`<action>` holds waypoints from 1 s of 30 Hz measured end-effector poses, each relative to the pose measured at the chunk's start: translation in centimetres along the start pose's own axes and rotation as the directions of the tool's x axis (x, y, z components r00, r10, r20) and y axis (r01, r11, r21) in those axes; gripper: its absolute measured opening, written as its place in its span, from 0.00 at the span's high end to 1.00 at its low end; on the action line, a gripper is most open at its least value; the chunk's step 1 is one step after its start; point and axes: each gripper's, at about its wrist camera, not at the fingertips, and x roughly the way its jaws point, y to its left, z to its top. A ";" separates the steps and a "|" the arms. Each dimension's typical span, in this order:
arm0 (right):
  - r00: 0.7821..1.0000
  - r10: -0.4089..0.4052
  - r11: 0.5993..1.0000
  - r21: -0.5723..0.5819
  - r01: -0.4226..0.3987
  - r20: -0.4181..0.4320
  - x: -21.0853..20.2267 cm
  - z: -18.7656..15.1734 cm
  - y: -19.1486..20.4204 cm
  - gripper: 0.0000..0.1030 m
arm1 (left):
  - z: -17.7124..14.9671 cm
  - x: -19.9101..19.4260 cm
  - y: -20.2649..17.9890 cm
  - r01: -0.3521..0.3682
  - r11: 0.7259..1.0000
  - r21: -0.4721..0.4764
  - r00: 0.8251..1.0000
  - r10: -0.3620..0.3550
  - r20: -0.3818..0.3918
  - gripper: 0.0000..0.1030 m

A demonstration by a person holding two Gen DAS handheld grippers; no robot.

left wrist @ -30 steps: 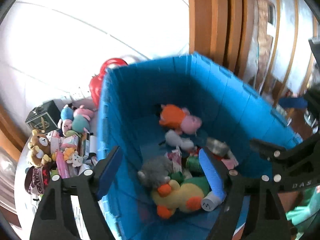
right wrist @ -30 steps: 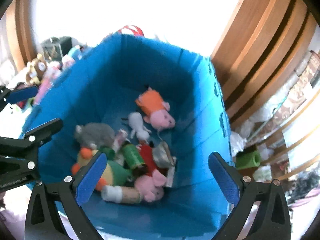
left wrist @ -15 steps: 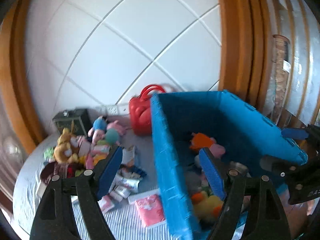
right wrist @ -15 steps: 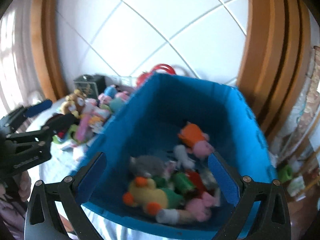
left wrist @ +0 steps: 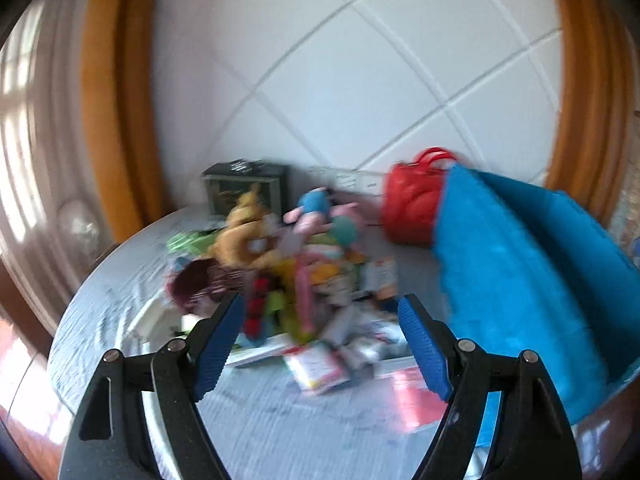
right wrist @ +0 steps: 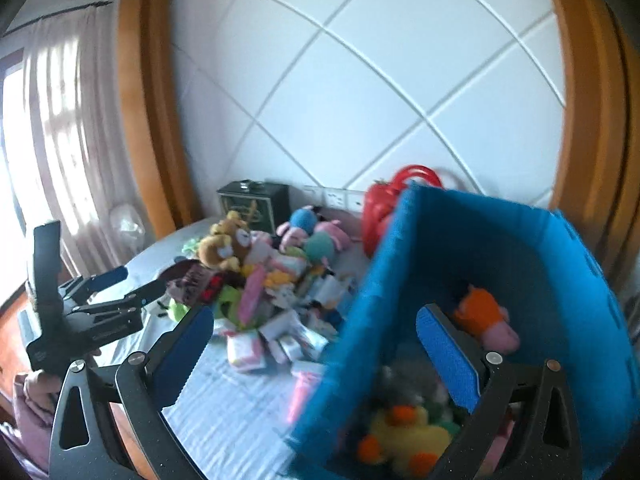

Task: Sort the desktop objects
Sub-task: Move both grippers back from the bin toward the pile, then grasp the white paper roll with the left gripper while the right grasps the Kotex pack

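Note:
A pile of plush toys and small packets (left wrist: 296, 264) lies on the grey-clothed table (left wrist: 260, 420); it also shows in the right wrist view (right wrist: 272, 276). A blue bin (right wrist: 532, 264) stands at the right, holding an orange-and-pink plush (right wrist: 480, 316) and a yellow duck plush (right wrist: 408, 436). The bin's outer wall (left wrist: 520, 280) shows in the left wrist view. My left gripper (left wrist: 320, 344) is open and empty above the table, short of the pile. My right gripper (right wrist: 316, 356) is open and empty, straddling the bin's near wall. The left gripper also shows at the left of the right wrist view (right wrist: 120, 284).
A red bag (left wrist: 412, 204) stands by the wall behind the bin. A dark green box (left wrist: 244, 188) stands at the back of the table. Pink and white packets (left wrist: 320, 364) lie near the table's front. Wooden frames flank the white wall.
Both grippers have pulled back and swung left, away from inside the bin. The left one now faces the toy pile; the right one is over the bin's near wall. Both stayed open.

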 end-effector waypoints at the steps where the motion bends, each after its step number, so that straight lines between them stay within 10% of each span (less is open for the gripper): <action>1: 1.000 0.007 1.000 -0.006 -0.007 0.000 0.5 0.2 1.0 0.00 | -0.2 0.3 1.3 -0.015 1.000 -0.008 1.000 0.015 -0.008 0.23; 16: 0.972 0.046 0.997 0.064 -0.032 -0.229 16.9 -1.0 11.8 0.00 | -3.7 13.0 27.8 -0.228 0.971 -0.077 0.939 0.198 -0.281 0.23; 30: 0.831 -0.042 0.972 0.169 0.162 -0.555 31.3 -11.3 9.2 0.00 | -6.3 30.6 35.9 -0.121 0.992 0.028 0.848 0.118 -0.517 0.23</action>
